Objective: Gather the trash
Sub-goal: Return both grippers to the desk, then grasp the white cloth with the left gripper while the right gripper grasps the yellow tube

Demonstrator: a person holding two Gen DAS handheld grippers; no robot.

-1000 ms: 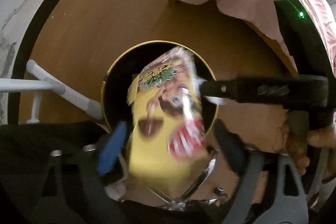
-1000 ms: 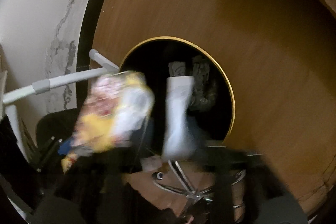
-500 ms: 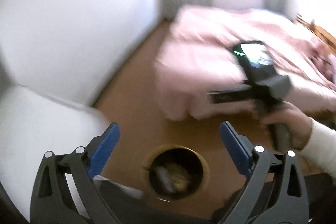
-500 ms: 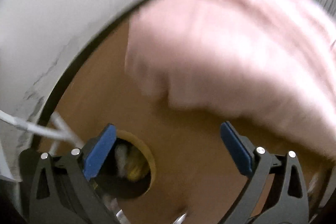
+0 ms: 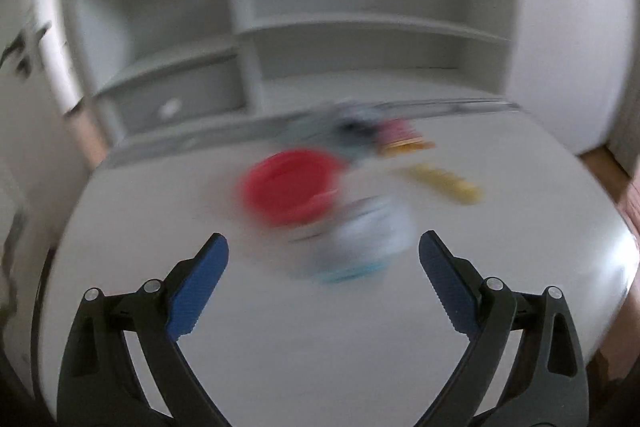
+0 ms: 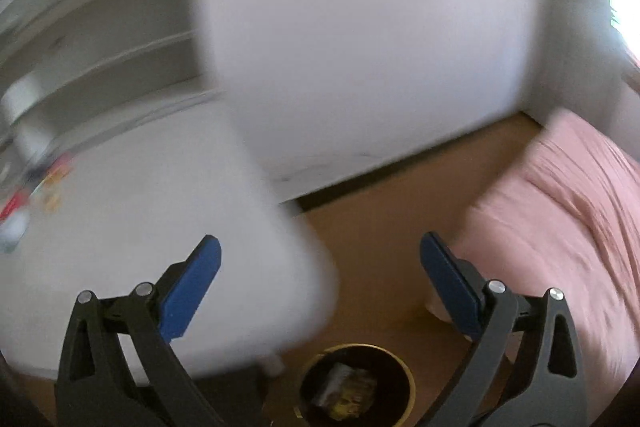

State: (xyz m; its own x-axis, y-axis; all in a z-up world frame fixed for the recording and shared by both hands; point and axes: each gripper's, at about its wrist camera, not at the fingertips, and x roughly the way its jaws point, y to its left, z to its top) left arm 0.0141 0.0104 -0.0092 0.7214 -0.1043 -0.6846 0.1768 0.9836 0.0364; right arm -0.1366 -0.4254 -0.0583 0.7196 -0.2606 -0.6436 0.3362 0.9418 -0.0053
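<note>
Red lid and blurred scraps lie on the white table ahead; my left gripper and right gripper both gape empty, the bin below.

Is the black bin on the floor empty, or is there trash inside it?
Not empty: the bin holds crumpled wrappers, one yellowish.

Both wrist views look steeply down, sharing the white table; right's reaches the bin.
</note>
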